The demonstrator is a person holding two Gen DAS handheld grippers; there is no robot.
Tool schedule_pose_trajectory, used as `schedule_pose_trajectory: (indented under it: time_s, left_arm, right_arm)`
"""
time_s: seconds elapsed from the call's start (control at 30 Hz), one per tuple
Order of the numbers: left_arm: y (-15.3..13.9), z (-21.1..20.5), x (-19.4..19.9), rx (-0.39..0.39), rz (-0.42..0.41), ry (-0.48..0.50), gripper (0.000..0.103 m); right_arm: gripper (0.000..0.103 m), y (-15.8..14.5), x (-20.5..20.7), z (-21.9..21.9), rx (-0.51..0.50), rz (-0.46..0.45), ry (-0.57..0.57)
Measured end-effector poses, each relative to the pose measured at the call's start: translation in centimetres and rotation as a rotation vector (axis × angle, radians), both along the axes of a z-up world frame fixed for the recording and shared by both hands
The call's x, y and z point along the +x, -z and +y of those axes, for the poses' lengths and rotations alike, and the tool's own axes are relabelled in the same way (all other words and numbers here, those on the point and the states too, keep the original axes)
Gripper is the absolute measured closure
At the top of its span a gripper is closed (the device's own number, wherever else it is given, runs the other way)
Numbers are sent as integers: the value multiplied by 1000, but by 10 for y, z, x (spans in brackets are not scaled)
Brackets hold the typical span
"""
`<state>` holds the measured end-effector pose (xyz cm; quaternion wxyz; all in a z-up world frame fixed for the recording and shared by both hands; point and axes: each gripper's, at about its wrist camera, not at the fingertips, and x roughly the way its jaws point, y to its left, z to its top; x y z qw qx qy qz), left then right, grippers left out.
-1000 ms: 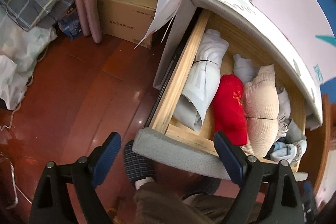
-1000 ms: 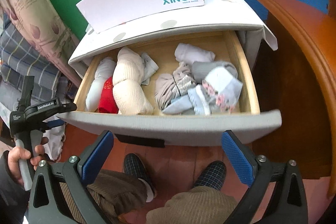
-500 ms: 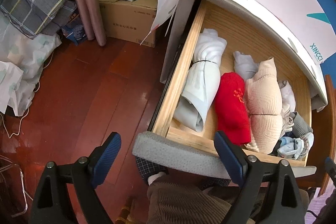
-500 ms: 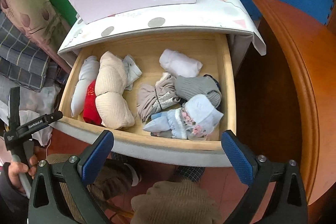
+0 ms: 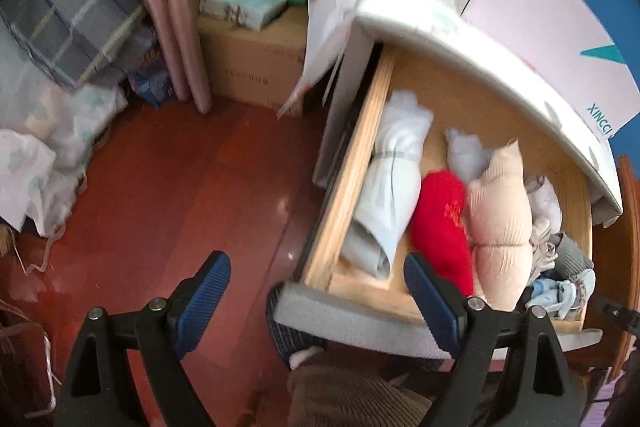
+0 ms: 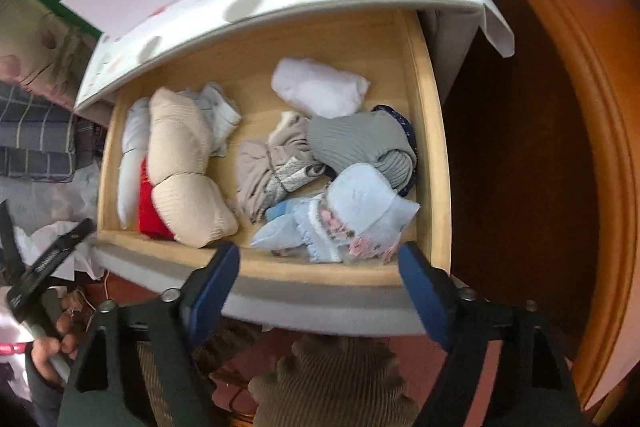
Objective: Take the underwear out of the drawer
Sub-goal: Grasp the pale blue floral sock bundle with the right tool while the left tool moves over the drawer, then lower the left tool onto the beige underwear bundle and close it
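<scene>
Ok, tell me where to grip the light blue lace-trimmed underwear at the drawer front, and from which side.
Grip the light blue lace-trimmed underwear on its raised rounded mound, coming straight down from above with the open right gripper. It lies topmost at the drawer front, just beyond the fingertips; the grey ribbed roll crowds its far side.

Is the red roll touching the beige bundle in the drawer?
Touching. In the right wrist view the beige bundle lies against and partly over the red roll, with no drawer floor showing between them. The left wrist view agrees.
</scene>
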<state>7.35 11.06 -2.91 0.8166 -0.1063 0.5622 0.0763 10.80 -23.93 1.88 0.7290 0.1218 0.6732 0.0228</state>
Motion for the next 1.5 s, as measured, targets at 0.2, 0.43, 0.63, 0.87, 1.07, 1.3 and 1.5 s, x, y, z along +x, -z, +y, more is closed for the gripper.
schedule_pose_trajectory:
  time_s: [0.2, 0.43, 0.63, 0.87, 1.07, 1.3, 1.5]
  left_arm:
    - [-21, -10, 3, 58, -29, 69, 12]
    - [-20, -34, 10, 42, -8, 115, 12]
    - [-11, -59, 24, 30, 26, 160, 12]
    - [-5, -94, 39, 20, 44, 219, 12]
    - [2, -113, 46, 9, 66, 247, 12]
    - [10, -124, 49, 5, 93, 257, 12]
    - [10, -127, 51, 10, 106, 259, 12]
  right_arm:
    - [31, 23, 8, 0, -19, 46, 5]
    - [31, 45, 17, 8, -62, 80, -25]
    - [31, 61, 25, 12, -91, 107, -49]
    - [39, 77, 28, 20, -96, 127, -83]
    - [58, 74, 25, 6, -80, 115, -41]
    - [71, 59, 9, -6, -185, 78, -48]
    - [73, 49, -1, -15, -292, 55, -48]
